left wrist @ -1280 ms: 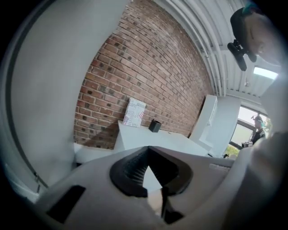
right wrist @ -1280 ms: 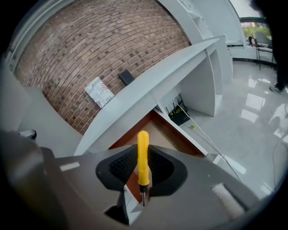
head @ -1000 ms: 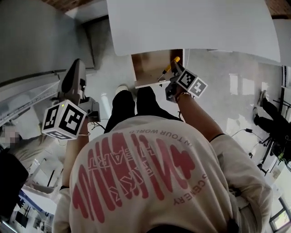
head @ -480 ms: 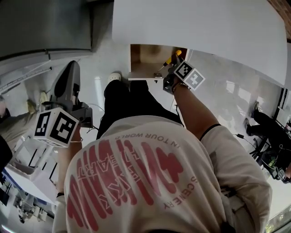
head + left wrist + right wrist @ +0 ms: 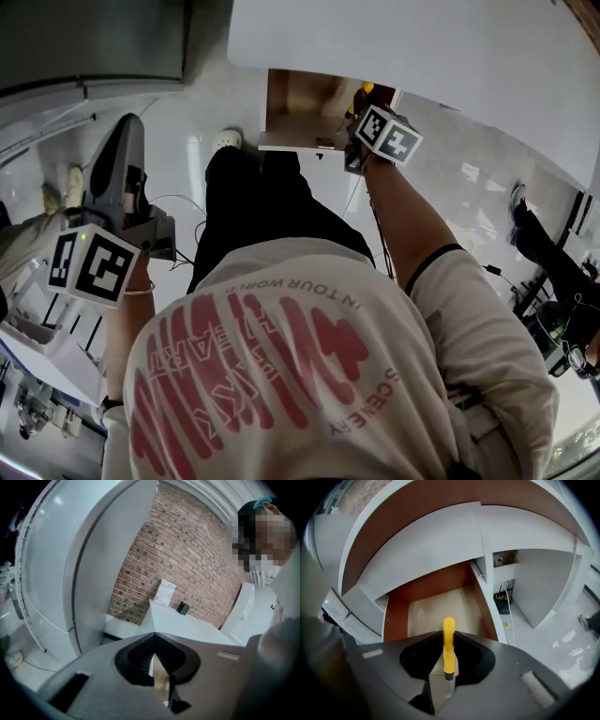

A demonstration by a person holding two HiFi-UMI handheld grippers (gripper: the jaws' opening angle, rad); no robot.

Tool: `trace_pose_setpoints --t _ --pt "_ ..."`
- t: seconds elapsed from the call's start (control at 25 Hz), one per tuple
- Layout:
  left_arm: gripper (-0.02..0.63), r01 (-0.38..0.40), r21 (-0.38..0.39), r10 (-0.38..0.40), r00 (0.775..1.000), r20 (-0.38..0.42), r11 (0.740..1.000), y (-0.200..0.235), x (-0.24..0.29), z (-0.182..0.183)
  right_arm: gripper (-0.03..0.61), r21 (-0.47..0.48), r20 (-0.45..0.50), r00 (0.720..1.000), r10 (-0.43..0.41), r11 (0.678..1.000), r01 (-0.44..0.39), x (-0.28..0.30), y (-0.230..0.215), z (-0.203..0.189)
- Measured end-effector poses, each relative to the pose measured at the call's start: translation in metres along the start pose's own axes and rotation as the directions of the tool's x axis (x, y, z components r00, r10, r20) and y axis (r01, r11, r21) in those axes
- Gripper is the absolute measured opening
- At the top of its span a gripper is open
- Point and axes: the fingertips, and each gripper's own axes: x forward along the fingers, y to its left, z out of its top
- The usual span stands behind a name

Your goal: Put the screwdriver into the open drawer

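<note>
My right gripper (image 5: 448,638) is shut on a screwdriver (image 5: 448,656) with a yellow handle. The handle points forward past the jaws and the metal shaft points back toward the camera. Below and ahead lies the open drawer (image 5: 396,609), brown-walled with a pale empty floor. In the head view the right gripper (image 5: 361,141) hangs at the drawer's (image 5: 291,141) front right corner, with the screwdriver's yellow end (image 5: 367,89) showing just beyond it. My left gripper (image 5: 120,178) hangs off to the left over the floor, shut and empty, also seen in its own view (image 5: 158,667).
A white desk top (image 5: 422,47) overhangs the drawer. To the drawer's right, a knee space holds cables and a wall socket (image 5: 500,559). A person's legs and shoe (image 5: 226,141) stand just before the drawer. White cabinets (image 5: 56,564) and a brick wall (image 5: 187,559) face the left gripper.
The right gripper has sunk with the screwdriver and rolled, closing in on the drawer's front right corner. The left gripper has drifted lower and left in the head view.
</note>
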Motion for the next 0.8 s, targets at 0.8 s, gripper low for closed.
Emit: trace_pose_setpoints --t 0.8 --pt "0.006 -0.036 0.009 0.036 0.998 -0.041 0.999 0.028 -0.001 -0.029 0.087 -0.558 -0.187 0.982 0.036 0.819 -0.137 0.052 0.048 -0.029"
